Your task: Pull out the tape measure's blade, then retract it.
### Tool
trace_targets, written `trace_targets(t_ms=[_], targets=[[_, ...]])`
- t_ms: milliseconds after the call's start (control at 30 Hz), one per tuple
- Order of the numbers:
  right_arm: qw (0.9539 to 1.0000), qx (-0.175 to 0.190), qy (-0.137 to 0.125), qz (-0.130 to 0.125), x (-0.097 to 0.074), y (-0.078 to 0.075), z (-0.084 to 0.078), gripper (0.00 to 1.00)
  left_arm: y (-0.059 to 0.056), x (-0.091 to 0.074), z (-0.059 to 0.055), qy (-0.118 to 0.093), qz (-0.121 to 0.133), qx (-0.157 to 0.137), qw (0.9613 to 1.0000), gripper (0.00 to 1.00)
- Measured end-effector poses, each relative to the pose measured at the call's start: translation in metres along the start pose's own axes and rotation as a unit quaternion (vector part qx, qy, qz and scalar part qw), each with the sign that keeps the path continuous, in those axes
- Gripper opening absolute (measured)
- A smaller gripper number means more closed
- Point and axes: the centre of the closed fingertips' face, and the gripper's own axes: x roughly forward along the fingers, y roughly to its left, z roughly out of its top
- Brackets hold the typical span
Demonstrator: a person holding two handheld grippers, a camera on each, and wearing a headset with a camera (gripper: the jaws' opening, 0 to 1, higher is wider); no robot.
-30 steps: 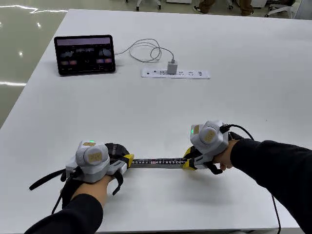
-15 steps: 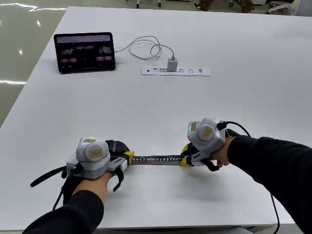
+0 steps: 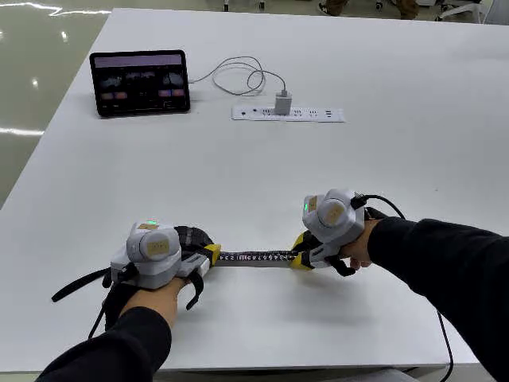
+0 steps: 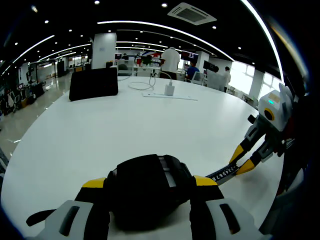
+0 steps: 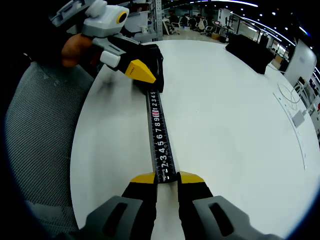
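The left tool (image 4: 150, 181) is closed around the black tape measure (image 5: 151, 56), which sits on the table (image 3: 318, 175). The right tool (image 5: 167, 178) pinches the tip of the blade (image 5: 159, 135), which is out a short way (flat and straight). The blade probably needs more pulling first. The next move calls for a slow, straight slide with a firm pinch.

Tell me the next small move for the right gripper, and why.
Probably ease the right gripper toward the case, feeding the blade back in. Its jaws pinch the blade's tip, the left gripper clamps the case, and the exposed span looks shorter than a second ago, so retraction seems under way.
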Motion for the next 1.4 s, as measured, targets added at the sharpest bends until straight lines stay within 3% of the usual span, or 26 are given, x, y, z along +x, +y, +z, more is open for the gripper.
trace_targets(t_ms=[1400], targets=[[0.9999, 0.005, -0.01, 0.003, 0.012, 0.0, 0.018, 0.11, 0.0, 0.0, 0.0, 0.0, -0.001, -0.001, 1.0, 0.61]])
